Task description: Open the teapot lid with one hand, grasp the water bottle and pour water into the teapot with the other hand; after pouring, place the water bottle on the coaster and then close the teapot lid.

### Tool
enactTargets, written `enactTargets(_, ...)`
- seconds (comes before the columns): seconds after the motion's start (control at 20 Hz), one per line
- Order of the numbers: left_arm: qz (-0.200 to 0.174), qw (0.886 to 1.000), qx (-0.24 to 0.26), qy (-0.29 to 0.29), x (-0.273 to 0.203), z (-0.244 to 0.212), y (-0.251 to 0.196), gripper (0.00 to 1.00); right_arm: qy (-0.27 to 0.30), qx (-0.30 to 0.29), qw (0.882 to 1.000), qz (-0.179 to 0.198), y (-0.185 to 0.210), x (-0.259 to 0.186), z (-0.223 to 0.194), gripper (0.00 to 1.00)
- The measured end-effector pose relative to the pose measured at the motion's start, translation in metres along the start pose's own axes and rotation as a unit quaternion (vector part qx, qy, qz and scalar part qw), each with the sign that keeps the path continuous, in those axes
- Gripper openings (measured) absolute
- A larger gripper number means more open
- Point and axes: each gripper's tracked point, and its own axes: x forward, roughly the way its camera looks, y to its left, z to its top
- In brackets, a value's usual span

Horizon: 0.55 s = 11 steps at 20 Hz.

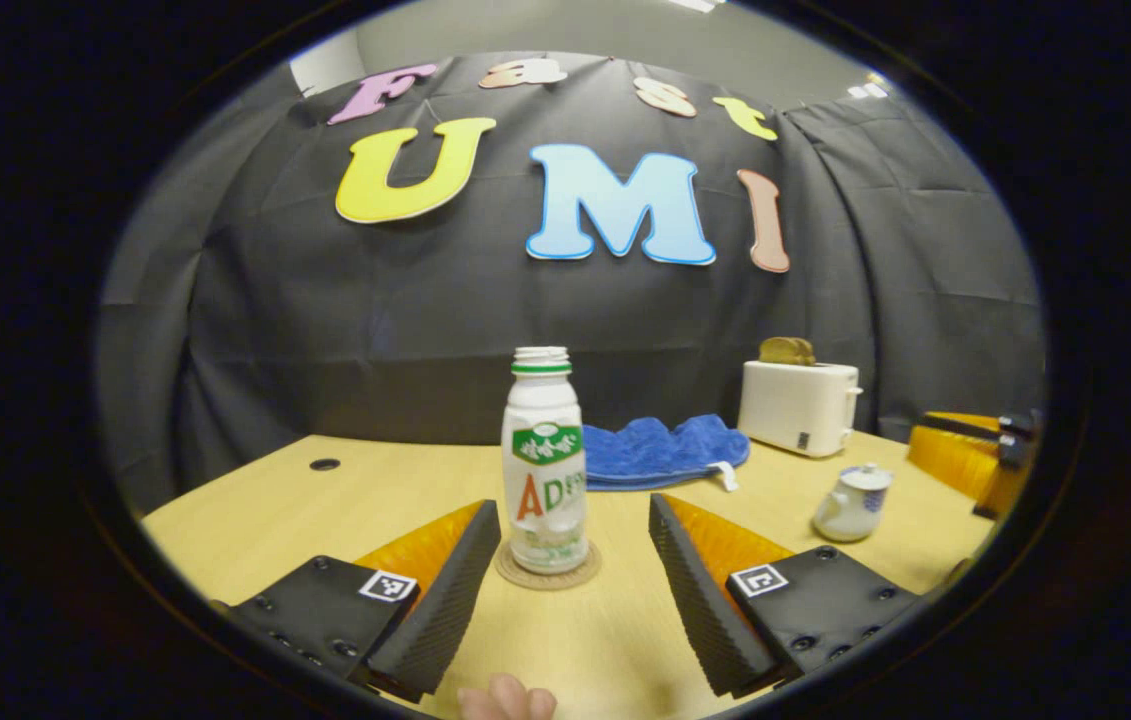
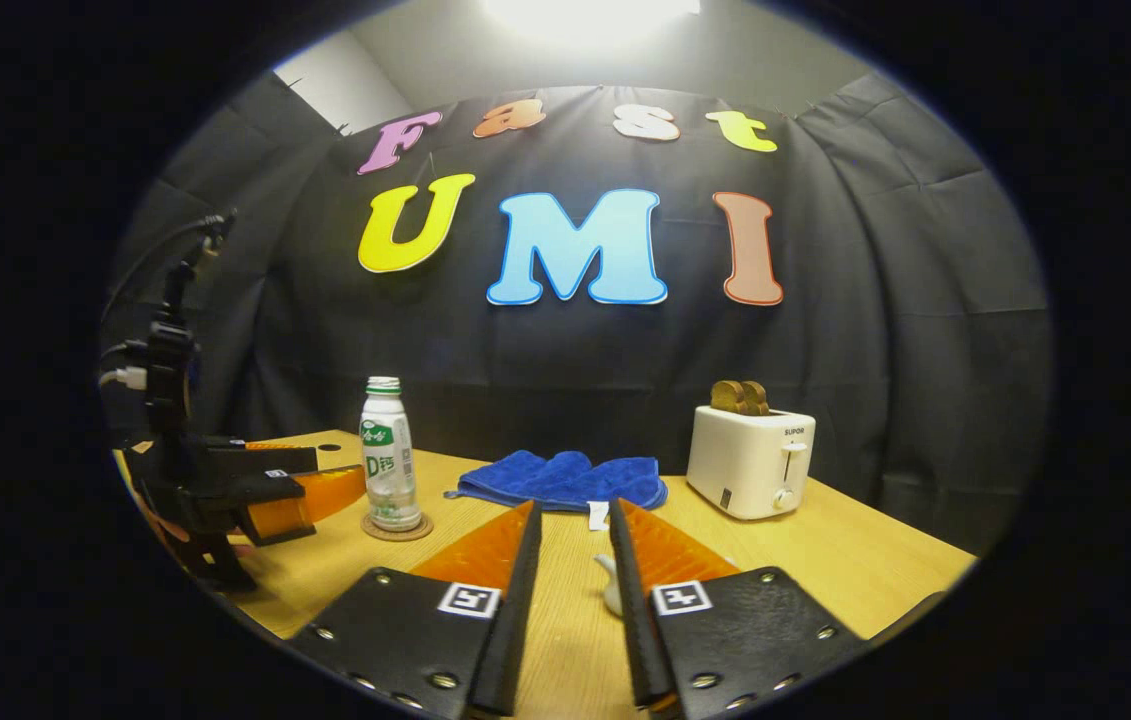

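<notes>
The water bottle (image 1: 544, 462) is seen standing upright on the coaster (image 1: 547, 571) on the table (image 1: 245, 520), its cap off, directly ahead of the left gripper (image 1: 575, 560), whose fingers are spread wide to either side of it without touching; the bottle already being on the coaster, the step in hand is judged to be the closing of the teapot lid. In the left gripper view the teapot (image 1: 851, 503) is found well to the right of the bottle, its lid apparently seated, though this cannot be settled at that size; in the right gripper view only a white sliver of the teapot (image 2: 609, 590) is seen between the fingers of the right gripper (image 2: 573, 560), which are drawn narrow but not pressed together; whether anything is pinched cannot be told. If the lid is carried, it is best lowered level and centred before release; the left gripper is best withdrawn straight back so the bottle is not tipped; the blue cloth (image 2: 561, 480) and toaster (image 2: 749, 460) are left alone.
</notes>
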Motion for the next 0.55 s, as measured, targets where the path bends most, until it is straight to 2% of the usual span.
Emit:
enactTargets(0.1,0.005,1.000,-0.006,-0.008,-0.035,-0.005,-0.016,1.00,0.006,0.009,1.000,-0.003,0.014,-0.020,-0.007,0.78)
enactTargets(0.15,0.008,1.000,-0.010,-0.011,-0.050,-0.008,-0.023,1.00,0.004,0.012,1.000,-0.012,0.017,-0.029,-0.008,0.94)
enactTargets(0.3,0.047,0.999,-0.002,-0.027,-0.083,-0.010,-0.020,1.00,0.003,0.007,0.998,-0.068,0.011,-0.050,-0.017,0.95)
enactTargets(0.35,0.057,0.998,0.003,-0.038,-0.091,-0.007,-0.018,1.00,0.001,0.006,0.998,-0.069,0.016,-0.055,-0.020,0.95)
enactTargets(0.4,0.062,0.997,0.014,-0.037,-0.094,-0.008,-0.023,1.00,0.024,0.023,0.998,-0.060,0.021,-0.055,-0.034,0.95)
enactTargets(0.45,0.066,0.997,0.028,-0.030,-0.095,-0.009,-0.025,1.00,0.016,0.032,0.998,-0.060,0.026,-0.057,-0.031,0.95)
enactTargets(0.5,0.069,0.997,0.026,-0.035,-0.096,-0.012,-0.028,0.99,0.023,0.022,0.997,-0.069,0.026,-0.059,-0.031,0.95)
enactTargets(0.55,0.066,0.997,0.020,-0.038,-0.095,-0.020,-0.028,0.99,0.021,0.032,0.998,-0.055,0.033,-0.061,-0.027,0.95)
